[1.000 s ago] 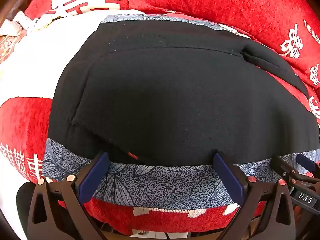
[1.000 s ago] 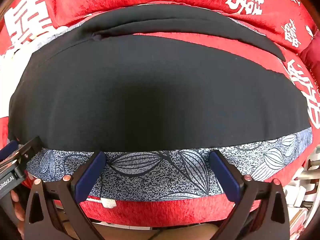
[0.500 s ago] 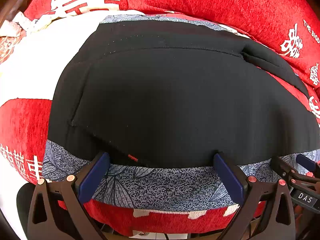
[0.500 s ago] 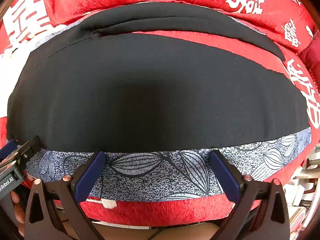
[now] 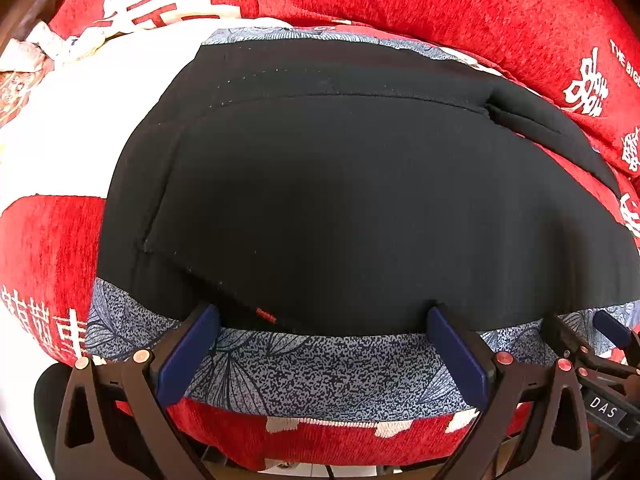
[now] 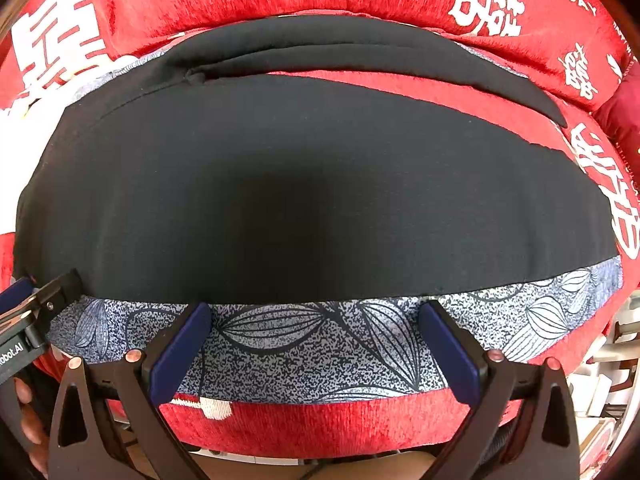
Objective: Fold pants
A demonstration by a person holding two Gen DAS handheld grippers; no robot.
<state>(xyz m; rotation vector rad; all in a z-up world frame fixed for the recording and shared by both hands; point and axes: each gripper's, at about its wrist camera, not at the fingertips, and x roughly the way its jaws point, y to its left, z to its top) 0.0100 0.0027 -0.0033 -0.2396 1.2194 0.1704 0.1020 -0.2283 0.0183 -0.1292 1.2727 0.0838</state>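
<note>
Left wrist view: black pants (image 5: 340, 200) lie flat on a blue-grey leaf-print cloth (image 5: 320, 364) over a red cover (image 5: 44, 248); left tongs (image 5: 320, 354) spread wide, empty, at near hem w/ a small red tag (image 5: 265, 314). Right wrist view: right tongs (image 6: 312, 352) also spread, empty, over the cloth just short of the pants' edge; one leg angles off at rear.
</note>
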